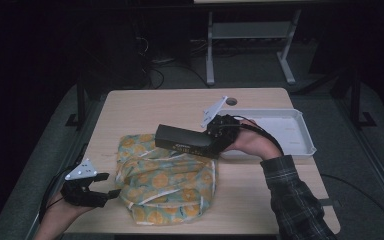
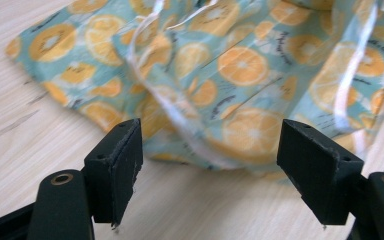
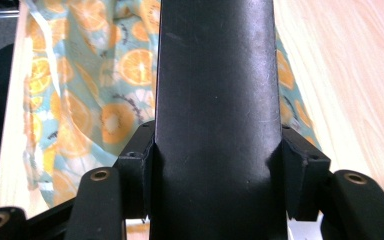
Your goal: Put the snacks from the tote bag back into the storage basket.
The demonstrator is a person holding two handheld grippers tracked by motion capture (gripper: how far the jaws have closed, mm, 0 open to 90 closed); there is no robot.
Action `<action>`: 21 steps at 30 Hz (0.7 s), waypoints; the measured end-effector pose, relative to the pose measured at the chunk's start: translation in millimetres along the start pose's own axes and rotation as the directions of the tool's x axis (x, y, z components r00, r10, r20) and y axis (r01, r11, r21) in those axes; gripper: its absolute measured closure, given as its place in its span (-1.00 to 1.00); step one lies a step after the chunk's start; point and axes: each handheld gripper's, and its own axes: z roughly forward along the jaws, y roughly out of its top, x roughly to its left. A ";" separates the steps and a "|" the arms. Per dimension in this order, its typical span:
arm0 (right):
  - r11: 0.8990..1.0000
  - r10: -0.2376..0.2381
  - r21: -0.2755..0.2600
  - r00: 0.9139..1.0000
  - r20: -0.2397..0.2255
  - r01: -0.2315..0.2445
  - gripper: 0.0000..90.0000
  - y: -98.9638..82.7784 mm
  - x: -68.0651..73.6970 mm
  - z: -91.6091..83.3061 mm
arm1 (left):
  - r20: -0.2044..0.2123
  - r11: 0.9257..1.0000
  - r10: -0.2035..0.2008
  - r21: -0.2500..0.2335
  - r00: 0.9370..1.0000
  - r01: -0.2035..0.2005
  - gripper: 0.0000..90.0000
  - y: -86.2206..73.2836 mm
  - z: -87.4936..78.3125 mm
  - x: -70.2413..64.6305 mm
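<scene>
At the near left corner of the pale wooden table [image 1: 145, 102], the left gripper [image 1: 111, 186] lies low, a person's hand behind it and its grey three-cornered plate on top. Its two black jaws stand wide apart with nothing pinched between them; in the left gripper view the pads [image 2: 121, 162] flank the near hem of the cloth without touching it. Just to the right lies the crumpled drawstring bag of teal fabric printed with orange slices [image 1: 165, 177], flat on the table's near middle, white cords running across its folds. Above the bag's far edge hangs the long, flat black case of smooth, hard material [image 1: 185, 140], held roughly level and clear of the table. The right gripper [image 1: 211, 145] clamps one end of this case: in the right gripper view both jaws press against its long sides. A hand in a plaid sleeve [image 1: 295, 195] carries that gripper. Farthest right, a shallow white rectangular plastic tray [image 1: 300, 131] rests on the table.
</scene>
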 end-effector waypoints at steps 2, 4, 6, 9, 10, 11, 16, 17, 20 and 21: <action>1.000 0.014 0.002 1.000 0.011 -0.014 -0.07 -4.4 -3.4 -4.1 | -0.012 1.000 -0.008 0.000 1.000 0.008 -0.42 -3.4 -1.6 3.0; 1.000 0.026 0.001 0.999 0.025 -0.026 -0.07 -9.6 -7.3 -8.0 | -0.027 1.000 -0.025 0.000 0.999 0.025 -0.42 -7.9 -3.1 6.7; 0.999 0.043 -0.001 0.998 0.035 -0.043 -0.07 -14.8 -10.9 -11.6 | -0.037 1.000 -0.028 0.005 0.999 0.029 -0.42 -11.0 -4.5 10.4; 0.998 0.064 -0.002 0.997 0.046 -0.064 -0.07 -22.6 -16.2 -15.7 | -0.054 0.999 -0.039 0.005 0.998 0.039 -0.42 -14.6 -5.5 13.9; 0.998 0.064 -0.002 0.997 0.046 -0.064 -0.07 -22.6 -16.2 -15.7 | -0.063 0.999 -0.044 0.007 0.997 0.044 -0.42 -16.7 -6.6 16.4; 0.997 0.072 0.000 0.996 0.055 -0.072 -0.07 -26.2 -19.0 -17.5 | -0.067 0.999 -0.050 0.008 0.997 0.051 -0.42 -18.3 -7.4 18.0; 0.993 0.119 0.001 0.989 0.089 -0.120 -0.07 -43.5 -31.4 -27.2 | -0.101 0.998 -0.066 0.012 0.993 0.068 -0.42 -27.5 -8.8 24.6; 0.993 0.119 0.001 0.989 0.089 -0.120 -0.07 -43.5 -31.4 -27.2 | -0.101 0.998 -0.066 0.012 0.993 0.068 -0.42 -27.5 -8.8 24.6; 0.989 0.148 0.002 0.983 0.108 -0.149 -0.07 -54.0 -37.0 -32.6 | -0.115 0.996 -0.083 0.012 0.990 0.085 -0.42 -33.9 -9.9 26.7; 0.989 0.148 0.002 0.983 0.108 -0.149 -0.07 -54.0 -37.0 -32.6 | -0.115 0.996 -0.083 0.012 0.990 0.085 -0.42 -33.9 -9.9 26.7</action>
